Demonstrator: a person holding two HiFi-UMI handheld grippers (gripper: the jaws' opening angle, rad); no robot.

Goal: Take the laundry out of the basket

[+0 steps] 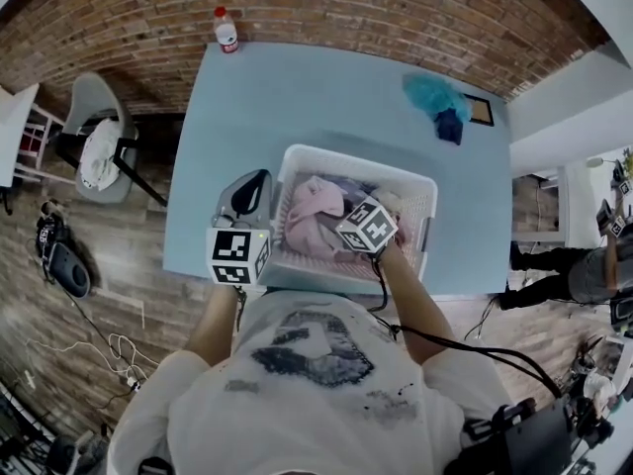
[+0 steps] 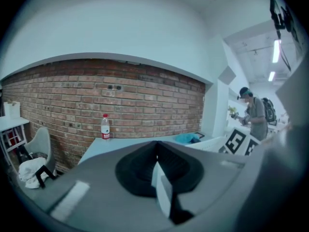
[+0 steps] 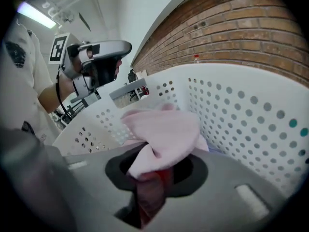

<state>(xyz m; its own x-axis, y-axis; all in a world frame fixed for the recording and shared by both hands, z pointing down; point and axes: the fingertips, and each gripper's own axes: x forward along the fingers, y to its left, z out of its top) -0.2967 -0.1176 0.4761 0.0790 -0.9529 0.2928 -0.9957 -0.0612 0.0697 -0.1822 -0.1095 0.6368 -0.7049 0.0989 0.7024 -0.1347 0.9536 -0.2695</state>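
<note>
Laundry (image 1: 318, 216) sits heaped in the white basket (image 1: 297, 158), which stands on the pale blue bench (image 1: 297, 87) right in front of me. Right gripper (image 3: 153, 173) is down inside the basket w/ its jaws clenched on a fold of the pink garment (image 3: 166, 129). The cloth bunches up out of the jaws and flops over fwd. Left gripper (image 2: 155, 150) hangs just outside the basket's left wall, jaws pressed together, nothing betw. them.

Handling, my read: the pink piece is soft and light w/ no stiffness, so it sags from wherever it's pinched. It's not fragile and doesn't look slippery. The surface is matte, maybe knit or fleece, so the pads should bite ok. The bigger risk is that a pinch on one fold brings only part of it up, and the rest trails and snags on the rim. It'll prob. drag a neighbour too, since darker items (image 1: 348, 184) lie beside and under it.

Best hold is a thick bunch near the middle, not a thin edge. The current grip looks like a decent wad. The lift must go high enough for the tail to clear the rim. The basket is light perforated plastic and may shift if cloth catches, so the idle left gripper could steady its wall. The rest of the load is mostly hidden, so I can't judge it.
</note>
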